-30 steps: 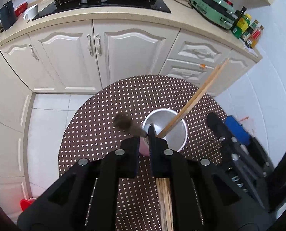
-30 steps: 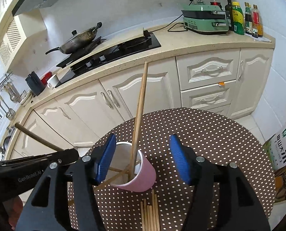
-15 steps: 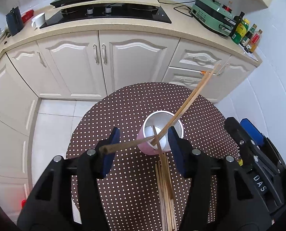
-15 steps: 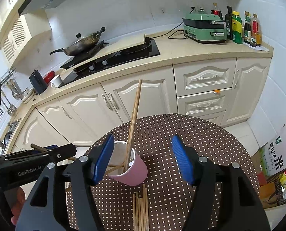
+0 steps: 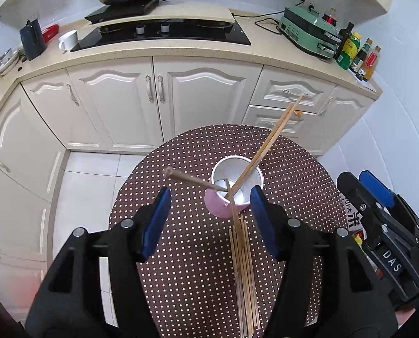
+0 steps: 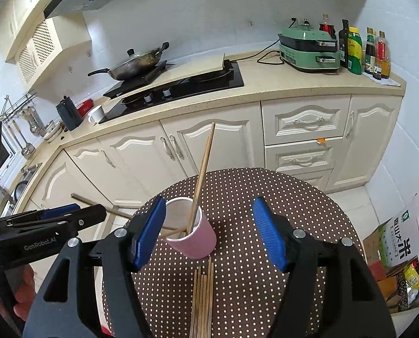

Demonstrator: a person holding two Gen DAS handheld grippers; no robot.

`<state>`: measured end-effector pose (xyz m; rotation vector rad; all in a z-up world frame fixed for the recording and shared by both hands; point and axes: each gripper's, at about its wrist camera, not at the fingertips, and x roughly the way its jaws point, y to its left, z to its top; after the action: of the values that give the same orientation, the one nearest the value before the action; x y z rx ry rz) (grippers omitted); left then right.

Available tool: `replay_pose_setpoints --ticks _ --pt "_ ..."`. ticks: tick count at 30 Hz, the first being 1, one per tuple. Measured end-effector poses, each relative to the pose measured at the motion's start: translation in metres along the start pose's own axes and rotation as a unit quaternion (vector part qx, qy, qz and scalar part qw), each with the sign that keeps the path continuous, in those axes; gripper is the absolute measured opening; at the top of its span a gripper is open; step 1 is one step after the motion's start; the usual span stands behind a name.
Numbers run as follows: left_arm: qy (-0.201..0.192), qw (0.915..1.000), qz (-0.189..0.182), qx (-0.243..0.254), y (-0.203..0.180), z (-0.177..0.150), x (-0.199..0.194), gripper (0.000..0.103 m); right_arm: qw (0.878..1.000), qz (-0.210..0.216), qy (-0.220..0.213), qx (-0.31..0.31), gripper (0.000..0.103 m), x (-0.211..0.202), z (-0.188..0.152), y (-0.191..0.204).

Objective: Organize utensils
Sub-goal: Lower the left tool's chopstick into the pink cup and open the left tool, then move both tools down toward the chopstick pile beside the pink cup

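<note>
Both grippers are hovering over the round dotted tabletop (image 5: pixel 181 267), with the pink cup (image 5: pixel 223 207) as the reference for everything else. The left gripper (image 5: pixel 211 222) is standing with its jaws apart and nothing between them; they have just been opening, and a chopstick (image 5: pixel 194 180) now rests on the cup's rim, leaning out to the left. The right gripper (image 6: pixel 206 233) is also standing with its jaws apart and empty, framing the cup without touching it.

Two more chopsticks (image 5: pixel 268 143) are leaning out of the cup toward the cabinets, and a further one (image 5: pixel 230 200) is tilting toward the camera. Just on the near side of the cup, a bundle of loose chopsticks (image 5: pixel 244 276) is lying flat and roughly parallel, waiting to be collected.

The step in hand looks like going back to that bundle for another piece. To do it well, the jaws should be coming down across a single stick near its middle, closing squarely so it does not pivot, then lifting clear before swinging over the cup. The sticks are thin, pale wood, close together, so separating one cleanly matters. The cup looks light and already loaded off-centre; a nudge could tip it.
</note>
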<state>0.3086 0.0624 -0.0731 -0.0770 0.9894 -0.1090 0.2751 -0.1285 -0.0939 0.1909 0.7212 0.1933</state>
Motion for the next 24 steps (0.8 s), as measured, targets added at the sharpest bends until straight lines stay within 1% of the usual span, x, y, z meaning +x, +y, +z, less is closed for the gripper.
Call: replay_pose_setpoints --ticks 5,10,11,17,20,24 --pt "-0.002 1.0000 0.005 -0.007 0.000 -0.013 -0.011 0.061 1.000 0.016 0.010 -0.017 0.067 -0.009 -0.009 0.001" --pt "-0.006 0.9994 0.018 -0.030 0.008 -0.032 -0.021 0.061 0.999 0.027 0.021 -0.025 0.071 -0.016 -0.022 0.001" --pt "-0.003 0.9993 0.016 -0.034 0.010 -0.036 -0.021 0.061 0.999 0.022 0.025 -0.028 0.073 -0.015 -0.026 0.001" --pt "0.016 0.9983 0.028 -0.049 0.021 -0.059 -0.014 0.062 0.997 0.013 0.065 -0.034 0.074 -0.005 -0.051 -0.003" --pt "0.032 0.9976 0.035 -0.051 0.024 -0.071 -0.006 0.062 0.996 0.002 0.083 -0.041 0.074 0.002 -0.063 -0.003" --pt "0.058 0.9962 0.041 -0.051 0.025 -0.086 0.008 0.062 0.992 -0.010 0.121 -0.037 0.074 0.019 -0.081 -0.006"
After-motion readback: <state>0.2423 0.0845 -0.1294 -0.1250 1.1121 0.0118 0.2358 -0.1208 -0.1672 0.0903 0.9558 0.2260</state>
